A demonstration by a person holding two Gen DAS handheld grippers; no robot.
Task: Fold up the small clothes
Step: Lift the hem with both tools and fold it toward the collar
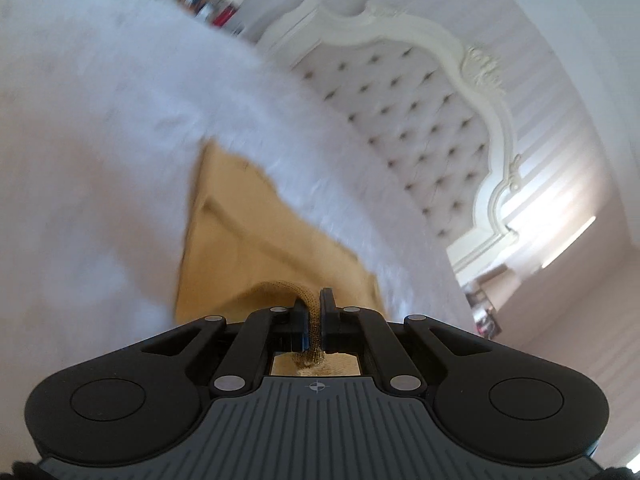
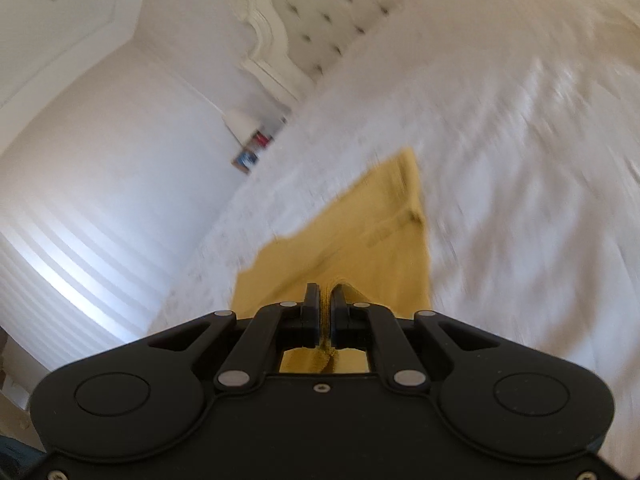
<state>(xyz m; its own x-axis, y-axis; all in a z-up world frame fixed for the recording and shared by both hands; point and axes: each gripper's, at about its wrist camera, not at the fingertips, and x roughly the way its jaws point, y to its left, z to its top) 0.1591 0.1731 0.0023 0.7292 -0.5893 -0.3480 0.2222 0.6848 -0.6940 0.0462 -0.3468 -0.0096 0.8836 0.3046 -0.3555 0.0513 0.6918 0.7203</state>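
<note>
Left wrist view: left gripper [image 1: 314, 300] has its two fingers pressed together on a rolled, ribbed edge of the mustard-yellow garment [image 1: 224, 240]. The pinched edge runs back between the fingers toward the camera, with a tuft showing in the small opening behind them. Beyond the fingertips the garment spreads forward over the white fluffy bedcover [image 1: 120, 140], partly flat, with a seam or fold line running diagonally across it. Bedcover fibres are blurred along the far edge. Past the bed stands a tufted headboard [image 1: 420, 120] with a carved cream frame. A shelf of books [image 1: 212, 4], blurred, sits at upper left. Striped wall at right, bright with window light.

Right wrist view: right gripper [image 2: 326, 300] is likewise clamped on the same garment [image 2: 360, 232], a thin fold of yellow cloth caught between the closed fingers and bunching just behind them. From the fingertips the cloth stretches ahead in a long tapering panel across the bedcover [image 2: 500, 160], a stitched seam visible near its right side. Whole frame is motion-blurred. Headboard [image 2: 320, 8] shows at the top, book shelf [image 2: 252, 148] left of the bed edge, plain wall and striped light at left.
</note>
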